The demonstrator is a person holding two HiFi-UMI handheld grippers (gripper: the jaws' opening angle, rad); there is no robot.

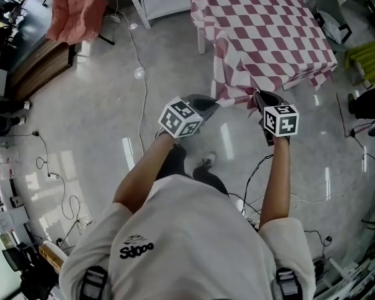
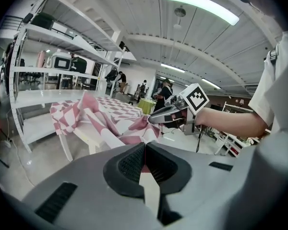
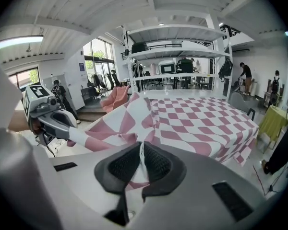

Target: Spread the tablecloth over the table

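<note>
Your left tool point(image 1: 214, 102) and your right tool point(image 1: 257, 96) are each clamped on the near edge of the checked tablecloth point(image 1: 262, 36). It lies over the white surface point(image 1: 201, 41), bunched at that near side.

The tablecloth point(image 1: 262, 36) is looking like soft, matt cloth, creasing in folds. The floor point(image 1: 100, 99) is gleaming smooth and glossy. On the left gripper point(image 2: 145, 146) and right gripper point(image 3: 141, 146), ribbed matt black pads point(image 2: 129, 166) are sitting in smooth matt grey plastic.
</note>
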